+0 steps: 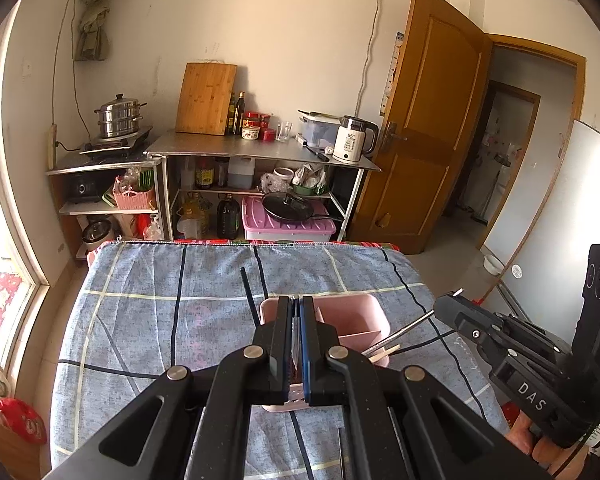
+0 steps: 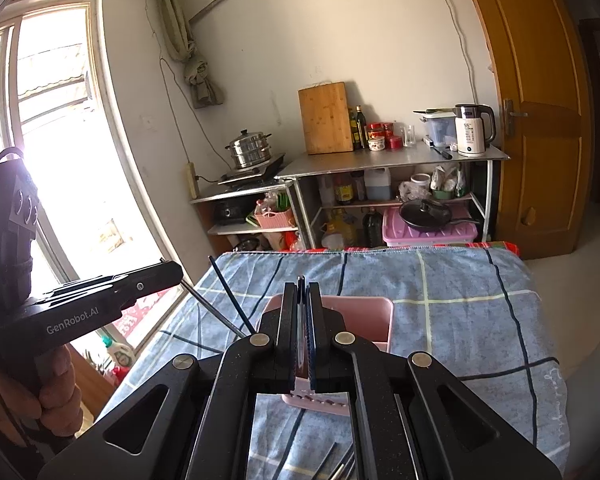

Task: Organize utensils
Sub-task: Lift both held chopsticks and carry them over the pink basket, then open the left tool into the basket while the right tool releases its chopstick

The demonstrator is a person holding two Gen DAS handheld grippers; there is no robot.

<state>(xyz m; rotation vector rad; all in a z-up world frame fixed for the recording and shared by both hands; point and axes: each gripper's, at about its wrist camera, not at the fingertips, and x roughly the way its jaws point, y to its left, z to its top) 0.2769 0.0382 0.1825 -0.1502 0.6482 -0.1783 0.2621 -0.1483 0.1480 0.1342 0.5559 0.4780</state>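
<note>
Chopsticks (image 1: 249,294) are pinched in both closed grippers above the pink box (image 1: 352,316); they could be dropped beside it.

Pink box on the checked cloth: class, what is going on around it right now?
A person holds a gripper in each hand above the pink box on the checked cloth. The left gripper is shut on a thin metal stick, and the right gripper is shut on a second metal stick. Both sticks angle down toward the box. A black chopstick already stands in it, and more utensils lie loose on the cloth.
</note>
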